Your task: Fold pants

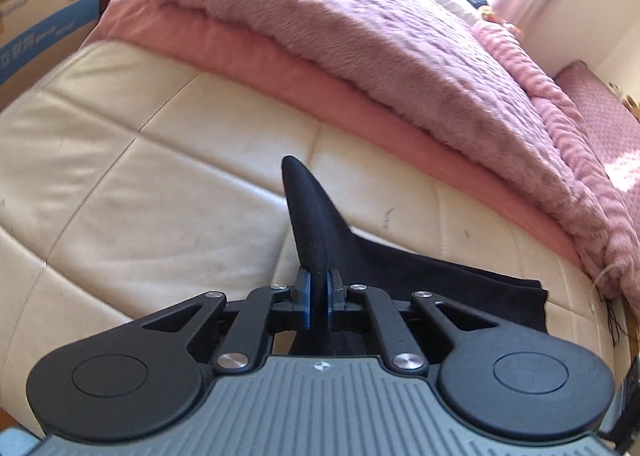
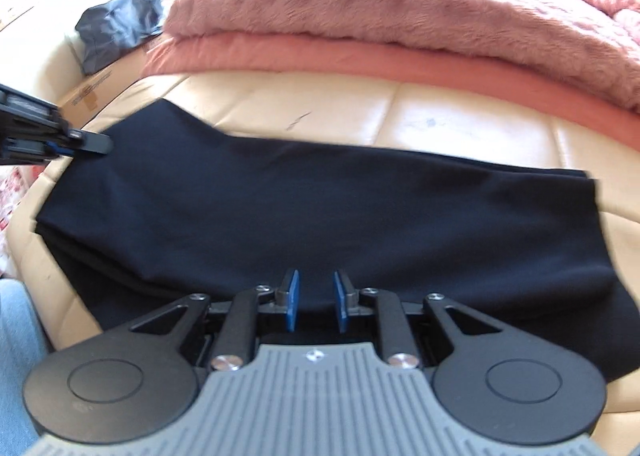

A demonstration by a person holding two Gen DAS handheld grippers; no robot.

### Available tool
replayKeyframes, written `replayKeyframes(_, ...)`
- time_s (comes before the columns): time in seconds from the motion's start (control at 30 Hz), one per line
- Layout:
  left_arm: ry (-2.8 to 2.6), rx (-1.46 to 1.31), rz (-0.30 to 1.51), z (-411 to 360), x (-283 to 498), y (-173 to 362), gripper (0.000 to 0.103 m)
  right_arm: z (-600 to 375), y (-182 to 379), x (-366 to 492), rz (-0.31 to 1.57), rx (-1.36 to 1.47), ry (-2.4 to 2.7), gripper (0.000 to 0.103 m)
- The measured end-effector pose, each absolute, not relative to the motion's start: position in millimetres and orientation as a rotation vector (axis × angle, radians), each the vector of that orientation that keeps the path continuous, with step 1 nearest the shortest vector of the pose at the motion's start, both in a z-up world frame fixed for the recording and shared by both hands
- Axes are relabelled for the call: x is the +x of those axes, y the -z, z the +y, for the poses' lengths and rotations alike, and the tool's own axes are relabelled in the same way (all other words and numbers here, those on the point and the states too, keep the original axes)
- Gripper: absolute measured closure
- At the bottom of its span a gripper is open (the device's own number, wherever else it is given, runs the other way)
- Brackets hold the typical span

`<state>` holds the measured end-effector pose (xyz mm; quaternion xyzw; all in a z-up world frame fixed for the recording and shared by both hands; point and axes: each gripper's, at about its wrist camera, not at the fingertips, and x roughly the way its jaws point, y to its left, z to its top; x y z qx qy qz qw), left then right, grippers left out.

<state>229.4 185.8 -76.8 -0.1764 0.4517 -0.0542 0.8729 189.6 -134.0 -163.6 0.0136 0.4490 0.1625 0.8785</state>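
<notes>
The pants (image 2: 320,216) are soft, light and limp, lying flat across the cream cushion (image 1: 120,176) in front of the pink blankets (image 1: 360,36); they will sag and slide, so I would take them by an edge or corner; my left gripper (image 1: 319,296) is pressed together, pinching a raised peak of the dark cloth; my right gripper (image 2: 316,302) stands slightly apart just above the near edge, and I see nothing caught in it.

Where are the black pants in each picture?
Left wrist view: the black pants sit low in the middle, a fold pinched up in the left tool.
Right wrist view: the black pants spread across the middle.
Shared landmark: the fluffy pink blanket behind them.
</notes>
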Motion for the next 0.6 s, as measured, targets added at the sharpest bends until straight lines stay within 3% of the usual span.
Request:
replayKeyframes(0.3,0.233,-0.294,0.945,98.2,247.5,9.5,0.096,-224.8,139.8,185.5,0.871,0.05,-0.153,0.088)
replayKeyframes(0.47,0.286,-0.327,0.963,44.4,263.1,-5.7,0.096,-288.2,135.3,183.3,0.852,0.038,-0.06,0.087)
replayKeyframes(0.6,0.309,-0.335,0.986,-4.2,274.9,-2.2,0.096,-335.0,141.9,190.9,0.895,0.121,-0.044,0.081)
